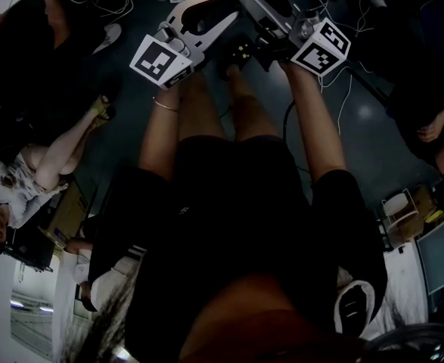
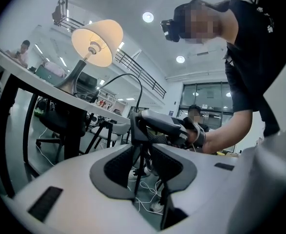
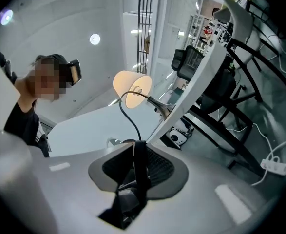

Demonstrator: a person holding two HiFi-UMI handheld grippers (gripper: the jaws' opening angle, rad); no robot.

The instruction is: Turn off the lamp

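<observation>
The lamp [image 2: 98, 40] stands lit on a white table [image 2: 30, 79], its cream shade glowing; the right gripper view shows the lamp [image 3: 132, 88] too. Its black cord [image 3: 128, 113] arcs down off the table to a black inline switch [image 3: 138, 172]. My right gripper [image 3: 137, 152] is shut on that switch below table height. My left gripper [image 2: 145, 150] points at the right gripper's jaws and stands open, with the thin cord [image 2: 142, 167] hanging in its gap. In the head view the left gripper [image 1: 229, 7] and right gripper [image 1: 256, 29] meet tip to tip above the floor.
Black office chairs [image 2: 60, 116] stand under the table, and a chair [image 3: 216, 89] shows beside it. White cables and a power strip [image 3: 275, 165] lie on the dark floor. A seated person [image 1: 25, 172] is at the left.
</observation>
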